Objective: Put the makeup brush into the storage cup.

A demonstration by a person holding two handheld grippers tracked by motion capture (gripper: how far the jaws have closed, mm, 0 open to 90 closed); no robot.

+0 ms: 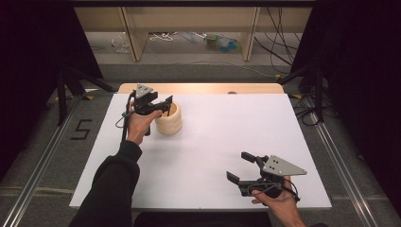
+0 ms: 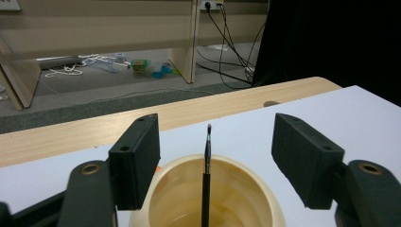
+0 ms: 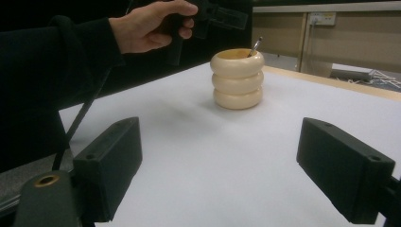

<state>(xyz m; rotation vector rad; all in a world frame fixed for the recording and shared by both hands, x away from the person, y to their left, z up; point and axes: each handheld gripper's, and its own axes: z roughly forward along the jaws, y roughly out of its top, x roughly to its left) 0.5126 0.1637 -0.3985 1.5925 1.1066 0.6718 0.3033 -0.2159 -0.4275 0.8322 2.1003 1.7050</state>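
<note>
- Looking from the high view: left hand-held gripper (image 1: 163, 105) hovers at the rim of the ribbed cream holder (image 1: 169, 120) on the white surface (image 1: 213, 142); right hand-held gripper (image 1: 240, 166) rests well apart, jaws wide.
- Left gripper view: jaws spread, clear of the slim brush (image 2: 206, 179) standing in the holder; release judged done.
- Right gripper view: brush tip leans on the rim. Next move: lift straight away without knocking it.

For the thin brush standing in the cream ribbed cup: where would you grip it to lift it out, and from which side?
Grip the brush on the slim stretch above the cup rim, probably from straight above, jaws either side of the handle. It stands nearly upright, leaning on the rim, so only that upper part is exposed. The left gripper hangs there, jaws open around it, pads not touching.
</note>
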